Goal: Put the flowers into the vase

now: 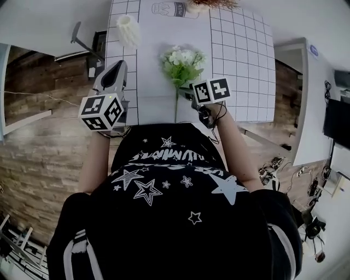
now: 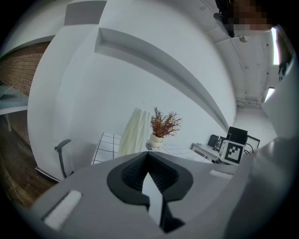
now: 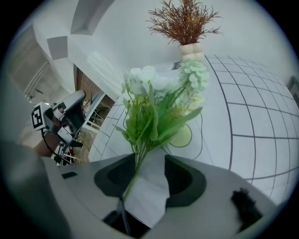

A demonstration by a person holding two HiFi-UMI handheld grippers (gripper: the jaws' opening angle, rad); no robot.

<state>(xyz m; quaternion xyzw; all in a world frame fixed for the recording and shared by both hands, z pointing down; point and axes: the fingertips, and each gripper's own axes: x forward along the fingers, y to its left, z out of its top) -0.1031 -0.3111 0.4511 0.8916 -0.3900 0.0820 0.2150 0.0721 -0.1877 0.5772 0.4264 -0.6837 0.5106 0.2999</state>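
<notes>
A white table (image 1: 240, 60) with a black grid pattern stands on a wood-plank floor (image 1: 38, 158). A white wall (image 2: 93, 93) adjoins a brick wall (image 2: 18, 70).

Dried plant (image 1: 210, 4) cut by top edge, flower stem (image 1: 176, 106) foot behind shirt (image 1: 164, 164)

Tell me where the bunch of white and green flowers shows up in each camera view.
Head view: the flowers are upper centre, against the white table.
Left gripper view: not in it.
Right gripper view: the flowers fill the centre, with the stem running down.
Shared landmark: the dried reddish plant, seen in all three views.
</notes>
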